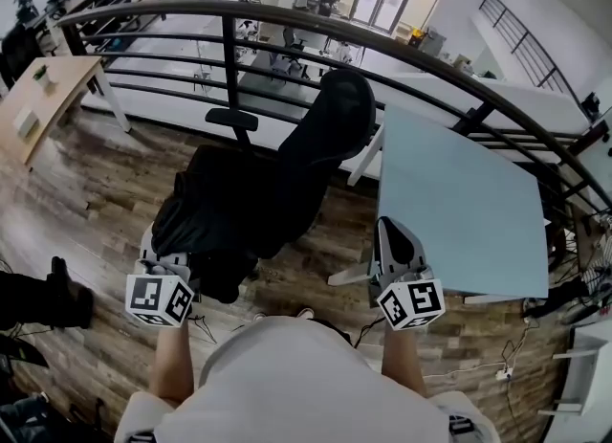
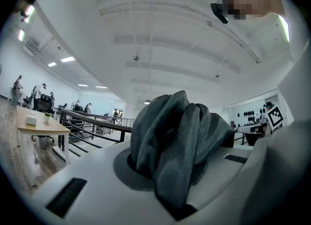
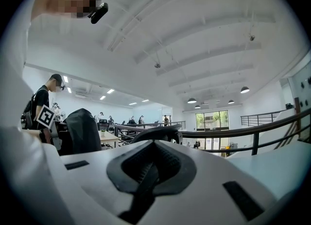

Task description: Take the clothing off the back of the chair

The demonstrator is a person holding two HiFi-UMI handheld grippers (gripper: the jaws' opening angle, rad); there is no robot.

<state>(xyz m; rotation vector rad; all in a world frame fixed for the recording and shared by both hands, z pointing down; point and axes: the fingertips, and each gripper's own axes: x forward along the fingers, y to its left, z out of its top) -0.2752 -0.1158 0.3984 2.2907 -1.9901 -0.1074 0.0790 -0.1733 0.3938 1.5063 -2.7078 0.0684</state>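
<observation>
A black office chair [image 1: 330, 125] stands in front of me by the railing, its backrest bare. The dark clothing [image 1: 225, 207] hangs bunched to the lower left of the chair, over its seat side. My left gripper [image 1: 172, 248] is shut on it; in the left gripper view the grey-black folds [image 2: 180, 131] bulge out from between the closed jaws [image 2: 170, 173]. My right gripper [image 1: 390, 232] is level beside the table corner, to the right of the chair, shut with nothing in it [image 3: 150, 170]. The right gripper view also shows the clothing [image 3: 82, 131] at the left.
A pale blue table [image 1: 459, 192] stands to the right of the chair. A curved black railing [image 1: 287, 20] runs behind both. A wooden desk [image 1: 38, 97] is at the far left. Another person's dark shoe and leg [image 1: 43, 298] are at the left edge.
</observation>
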